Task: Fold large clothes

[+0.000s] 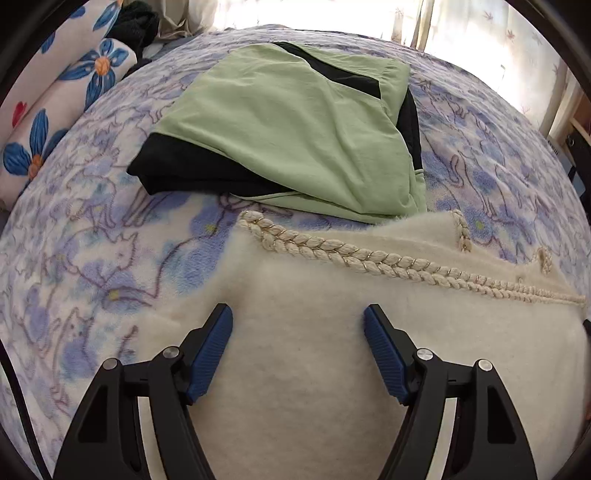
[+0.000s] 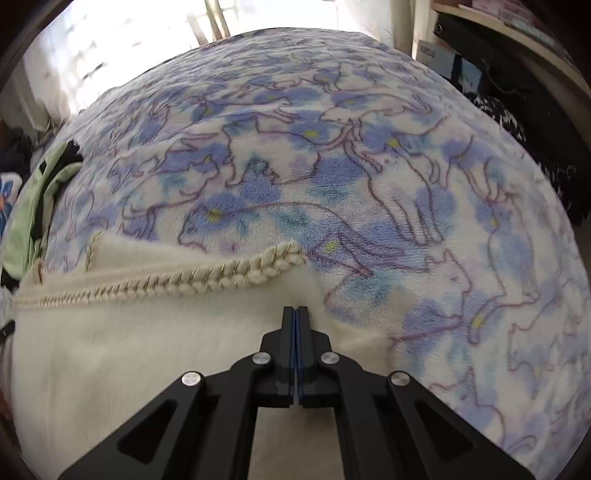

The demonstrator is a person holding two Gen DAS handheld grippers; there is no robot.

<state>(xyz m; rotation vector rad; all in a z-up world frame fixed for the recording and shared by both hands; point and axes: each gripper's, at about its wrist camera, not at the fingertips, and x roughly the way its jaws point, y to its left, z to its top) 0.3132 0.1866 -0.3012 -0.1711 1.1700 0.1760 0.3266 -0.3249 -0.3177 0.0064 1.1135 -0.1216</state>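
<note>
left view: green garment (image 1: 295, 122) (folded) | right view: shelf (image 2: 517, 29)

Sweater (image 1: 295, 295) on blanket (image 1: 92, 240), folded clothes (image 1: 295, 129) behind it

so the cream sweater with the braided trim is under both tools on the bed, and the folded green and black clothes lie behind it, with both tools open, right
Not quite: only the left tool is open, as the left wrist view shows. In the right wrist view the right tool is shut, pads together. The rest stands: the cream sweater with braided trim lies under both tools on the bed, and the folded green and black clothes lie behind it.
</note>
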